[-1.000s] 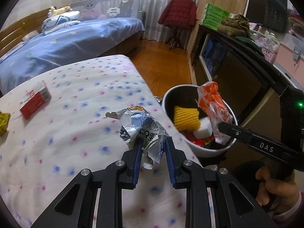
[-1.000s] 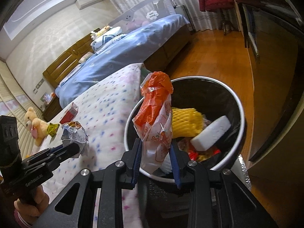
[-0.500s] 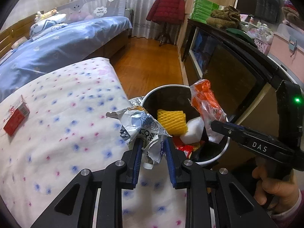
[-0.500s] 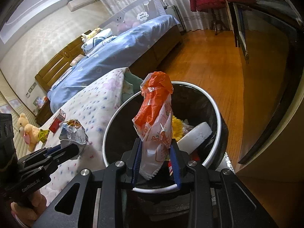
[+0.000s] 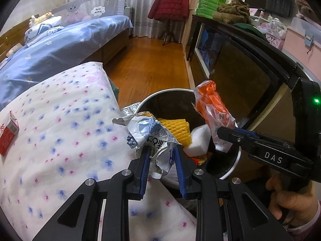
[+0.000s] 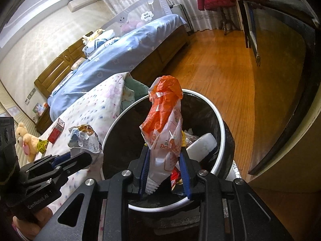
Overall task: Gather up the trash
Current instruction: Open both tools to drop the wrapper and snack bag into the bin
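Both claws are loaded right now. The left gripper [image 5: 161, 161] has its blue pads pinched on a crumpled silver-and-blue foil wrapper [image 5: 149, 135], and it sits right at the near-left edge of the trash bin [image 5: 160, 96], over where the flowery blanket [image 5: 60, 124] meets the rim. In the right wrist view the same wrapper [image 6: 84, 138] is just left of the bin, with the left gripper [image 6: 80, 157] coming in low from that side.

The right gripper [image 6: 165, 172] is clamped on an orange-and-white plastic snack bag [image 6: 164, 124], which stands upright between the fingers, directly over the bin's open mouth. From the left camera the bag [image 5: 213, 110] hangs above the right side of the bin, with the right gripper [image 5: 228, 134] reaching in from the right.

The bin [image 6: 218, 124] has a white rim and a black liner. Inside there is a yellow foam fruit net [image 5: 177, 127], a white block [image 5: 198, 142] that looks like foam or a sponge (can't tell which), and some red and yellow scraps under it.

Still lying on the blanket: a red-and-white carton [image 5: 9, 134], and farther back a yellow-green wrapper [image 6: 42, 145] beside a teddy bear [image 6: 26, 138].
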`<state>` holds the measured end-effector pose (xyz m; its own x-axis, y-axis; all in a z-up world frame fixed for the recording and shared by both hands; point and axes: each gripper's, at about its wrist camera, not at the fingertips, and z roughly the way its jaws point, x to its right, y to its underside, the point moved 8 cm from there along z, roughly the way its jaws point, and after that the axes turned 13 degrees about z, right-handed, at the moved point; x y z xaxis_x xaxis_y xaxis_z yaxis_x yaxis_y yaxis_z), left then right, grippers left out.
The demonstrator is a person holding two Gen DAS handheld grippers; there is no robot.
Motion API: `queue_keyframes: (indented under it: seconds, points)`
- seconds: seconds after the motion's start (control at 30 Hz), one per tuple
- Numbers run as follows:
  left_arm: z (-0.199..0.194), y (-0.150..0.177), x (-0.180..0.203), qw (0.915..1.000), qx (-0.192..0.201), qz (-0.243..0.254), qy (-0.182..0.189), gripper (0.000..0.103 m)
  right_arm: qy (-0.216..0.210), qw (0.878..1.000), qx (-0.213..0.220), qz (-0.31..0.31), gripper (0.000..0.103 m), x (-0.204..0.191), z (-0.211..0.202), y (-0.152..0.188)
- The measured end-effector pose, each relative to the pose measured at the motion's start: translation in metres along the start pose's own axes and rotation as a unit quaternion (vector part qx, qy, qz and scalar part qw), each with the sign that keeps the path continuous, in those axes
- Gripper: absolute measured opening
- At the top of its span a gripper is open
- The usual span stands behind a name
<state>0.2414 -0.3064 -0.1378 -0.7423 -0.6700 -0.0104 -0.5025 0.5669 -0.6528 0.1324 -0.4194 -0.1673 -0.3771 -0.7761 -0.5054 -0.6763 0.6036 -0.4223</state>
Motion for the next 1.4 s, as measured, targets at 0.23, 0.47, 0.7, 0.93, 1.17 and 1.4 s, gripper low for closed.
queue_keyframes:
  seconds: [0.23, 0.47, 0.7, 0.93, 1.17, 1.4]
  points:
    - [0.005, -0.003, 0.002, 1.0000, -0.002, -0.001, 0.001, 0.027, 0.003, 1.000, -0.001, 0.005, 0.033, 0.002, -0.001, -0.004]
    - [0.003, -0.002, 0.003, 1.0000, 0.002, -0.006, 0.002, 0.044, -0.001, 1.000, 0.008, 0.019, 0.043, 0.007, -0.007, -0.011]
    - [-0.008, 0.012, -0.008, 0.9996, 0.005, -0.027, -0.006, 0.047, -0.003, 1.000, 0.013, 0.022, 0.049, 0.006, -0.012, -0.011]
    - [-0.032, 0.038, -0.028, 0.9979, 0.007, -0.058, -0.029, 0.051, -0.016, 1.000, 0.025, -0.003, 0.074, -0.022, -0.015, -0.003]
    - [-0.061, 0.067, -0.058, 0.9937, 0.009, -0.096, -0.056, 0.052, -0.034, 0.999, 0.017, -0.035, 0.079, -0.059, -0.006, 0.012]
    - [-0.099, 0.097, -0.098, 0.9859, 0.016, -0.136, -0.096, 0.054, -0.056, 0.997, -0.007, -0.060, 0.082, -0.097, 0.009, 0.031]
